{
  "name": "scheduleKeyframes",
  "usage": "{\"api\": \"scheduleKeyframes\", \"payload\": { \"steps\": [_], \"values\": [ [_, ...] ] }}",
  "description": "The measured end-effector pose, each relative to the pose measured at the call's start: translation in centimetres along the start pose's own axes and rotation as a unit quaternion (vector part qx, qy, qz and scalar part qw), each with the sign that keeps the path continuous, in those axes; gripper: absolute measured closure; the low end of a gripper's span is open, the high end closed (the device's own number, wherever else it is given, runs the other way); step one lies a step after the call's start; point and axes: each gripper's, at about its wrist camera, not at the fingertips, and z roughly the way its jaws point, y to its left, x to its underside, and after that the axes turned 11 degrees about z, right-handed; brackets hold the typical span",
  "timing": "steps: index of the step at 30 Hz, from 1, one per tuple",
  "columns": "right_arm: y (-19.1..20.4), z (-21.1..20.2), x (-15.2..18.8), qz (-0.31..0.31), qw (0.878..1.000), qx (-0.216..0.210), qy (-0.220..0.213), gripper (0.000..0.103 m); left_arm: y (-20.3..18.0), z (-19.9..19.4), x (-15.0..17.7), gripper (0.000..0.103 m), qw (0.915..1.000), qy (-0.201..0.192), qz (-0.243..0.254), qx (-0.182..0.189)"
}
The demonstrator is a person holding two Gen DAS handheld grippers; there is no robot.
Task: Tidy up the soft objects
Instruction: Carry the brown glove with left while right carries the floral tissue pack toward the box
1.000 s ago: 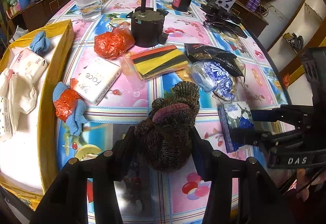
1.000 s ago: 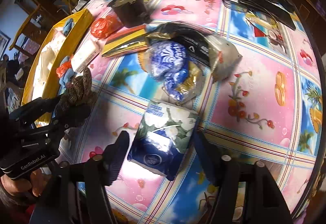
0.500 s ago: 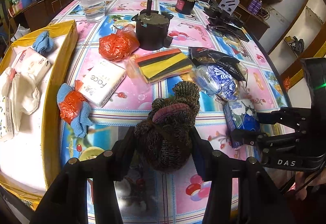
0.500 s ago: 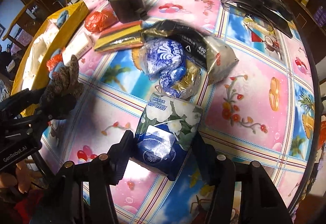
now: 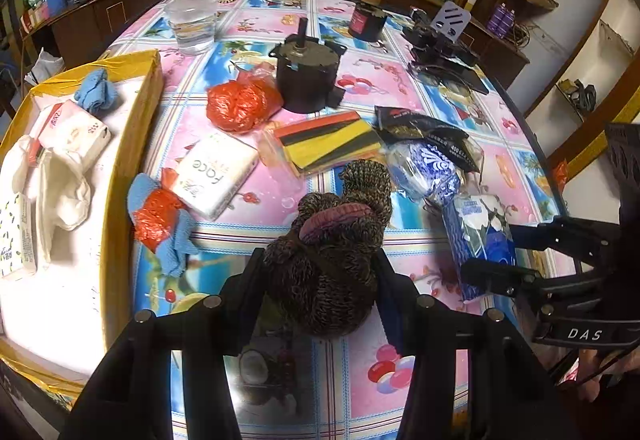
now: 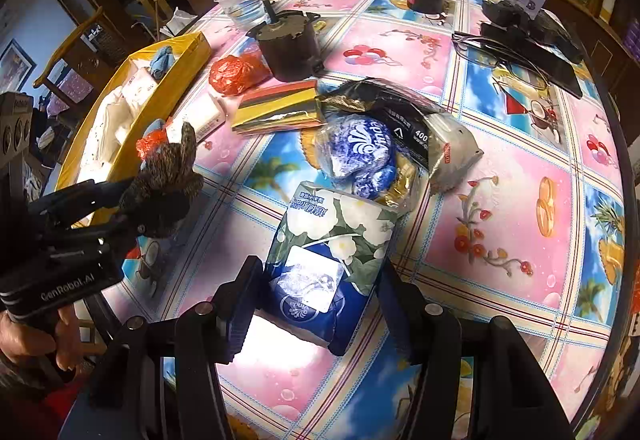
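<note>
Left wrist view: your left gripper [image 5: 320, 276] clenches the brown knitted wool sock bundle [image 5: 332, 252] above the worktop [image 5: 280, 192], ready for the yellow cardboard box [image 5: 120, 168] at left.
Right wrist view: your right gripper [image 6: 316, 304] grasps the blue floral tissue pack [image 6: 324, 260], near centre.

I am observing a black motor [image 5: 306, 74], a clear cup [image 5: 192, 24], a dark jar [image 5: 366, 18] and eyeglasses [image 6: 486, 54] sitting on the table [image 6: 516, 208].

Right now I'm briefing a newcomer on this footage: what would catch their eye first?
The left gripper clamps a brown knitted bundle above the bright cartoon tablecloth. Beside it, the right gripper holds a blue floral tissue pack, and a yellow box of soft items sits far left.
</note>
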Motion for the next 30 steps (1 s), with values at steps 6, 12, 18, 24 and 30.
{"api": "scheduleKeyframes", "payload": {
  "steps": [6, 12, 18, 24, 30],
  "values": [
    [1.1, -0.3, -0.1, -0.009, 1.000, 0.000, -0.006, 0.042, 2.2, -1.9, -0.1, 0.053, 0.9994, -0.024, -0.024, -0.006],
    [2.9, -0.2, -0.8, -0.021, 1.000, -0.001, -0.012, 0.042, 5.6, -4.1, 0.4, 0.053, 0.9972, -0.046, -0.058, -0.012],
    [5.7, 0.4, -1.9, -0.041, 0.999, -0.004, -0.012, 0.042, 9.4, -5.5, 1.6, 0.053, 0.9943, -0.055, -0.087, -0.028],
    [9.2, 1.4, -3.3, -0.057, 0.998, -0.013, -0.010, 0.042, 14.2, -6.2, 3.1, 0.053, 0.9904, -0.050, -0.120, -0.046],
    [13.9, 2.5, -4.7, -0.080, 0.996, -0.030, -0.009, 0.041, 18.9, -6.5, 3.9, 0.053, 0.9871, -0.045, -0.142, -0.057]
  ]
}}
